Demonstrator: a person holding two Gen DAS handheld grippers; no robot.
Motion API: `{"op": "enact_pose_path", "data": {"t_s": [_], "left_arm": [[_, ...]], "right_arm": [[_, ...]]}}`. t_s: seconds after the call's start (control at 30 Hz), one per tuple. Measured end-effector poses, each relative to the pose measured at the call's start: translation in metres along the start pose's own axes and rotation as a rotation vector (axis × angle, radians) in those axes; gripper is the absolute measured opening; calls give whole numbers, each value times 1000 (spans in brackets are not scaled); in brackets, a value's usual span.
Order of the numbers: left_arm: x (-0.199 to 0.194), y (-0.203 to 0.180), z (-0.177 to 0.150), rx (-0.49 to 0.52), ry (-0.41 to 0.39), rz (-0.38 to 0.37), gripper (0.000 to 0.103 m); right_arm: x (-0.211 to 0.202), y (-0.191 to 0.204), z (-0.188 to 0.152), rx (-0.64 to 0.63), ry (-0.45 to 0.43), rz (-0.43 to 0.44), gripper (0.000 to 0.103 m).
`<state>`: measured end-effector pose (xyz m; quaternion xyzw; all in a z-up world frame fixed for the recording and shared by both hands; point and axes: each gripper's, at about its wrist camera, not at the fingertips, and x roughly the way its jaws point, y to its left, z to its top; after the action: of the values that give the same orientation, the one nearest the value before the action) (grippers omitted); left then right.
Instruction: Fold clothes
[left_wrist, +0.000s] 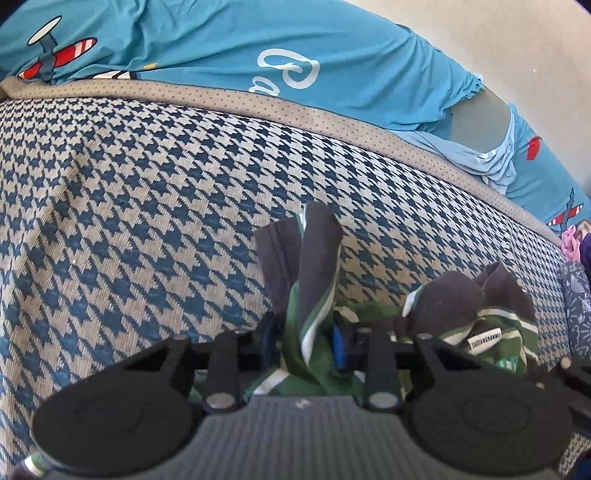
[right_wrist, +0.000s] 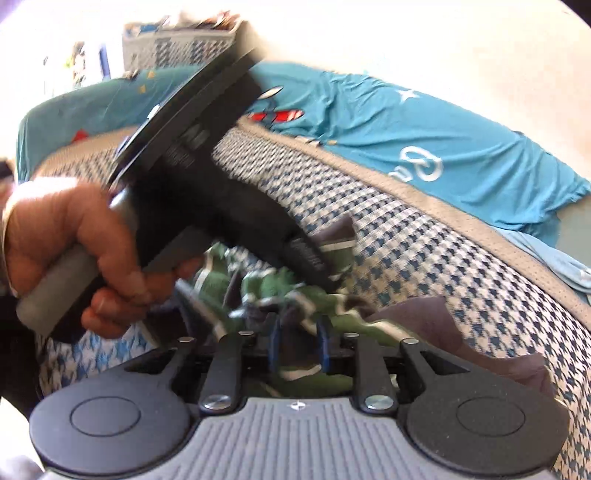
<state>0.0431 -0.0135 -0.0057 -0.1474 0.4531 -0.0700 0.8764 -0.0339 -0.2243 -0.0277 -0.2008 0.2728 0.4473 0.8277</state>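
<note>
A crumpled green, white and dark grey garment (left_wrist: 317, 266) lies on the houndstooth bed cover (left_wrist: 129, 184). My left gripper (left_wrist: 304, 343) is shut on a bunched fold of it, and a dark grey flap stands up above the blue pads (left_wrist: 338, 347). A white label (left_wrist: 484, 336) shows on the heap to the right. In the right wrist view a hand (right_wrist: 74, 240) holds the left gripper's black body (right_wrist: 221, 177) over the same garment (right_wrist: 280, 288). My right gripper (right_wrist: 300, 347) sits low at the garment's near edge, jaws slightly apart, with green fabric lying loose between them.
A teal sheet with aeroplane prints (left_wrist: 221, 44) is rumpled along the far side, behind a grey dotted trim (left_wrist: 258, 107). Pink and purple cloth (left_wrist: 570, 240) lies at the right edge. A patterned basket (right_wrist: 177, 40) stands at the back left by the pale wall.
</note>
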Motion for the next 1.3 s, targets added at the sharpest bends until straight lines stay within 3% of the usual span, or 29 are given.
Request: {"op": "enact_pose_path", "data": {"t_s": [0.2, 0.33, 0.47, 0.6, 0.77, 0.93, 1.13, 1.3], "left_arm": [[-6, 6, -6, 6, -3, 19, 28], [-7, 6, -8, 15, -4, 25, 28], [-6, 7, -7, 10, -4, 23, 29], [-6, 7, -7, 10, -5, 19, 29], [-6, 7, -7, 19, -3, 9, 32], [-4, 2, -7, 55, -6, -3, 42], [-3, -3, -4, 89, -35, 1, 35], [-8, -3, 2, 96, -90, 24, 32]], "right_arm": [[-4, -29, 13, 298, -74, -38, 28], [6, -47, 18, 391, -57, -116, 31], [23, -59, 17, 411, -20, -156, 38], [48, -67, 17, 373, 22, -136, 44], [67, -67, 13, 338, 96, -112, 45], [76, -56, 10, 270, 127, -133, 26], [66, -52, 18, 254, 74, -187, 19], [51, -49, 40, 258, -29, -235, 19]]}}
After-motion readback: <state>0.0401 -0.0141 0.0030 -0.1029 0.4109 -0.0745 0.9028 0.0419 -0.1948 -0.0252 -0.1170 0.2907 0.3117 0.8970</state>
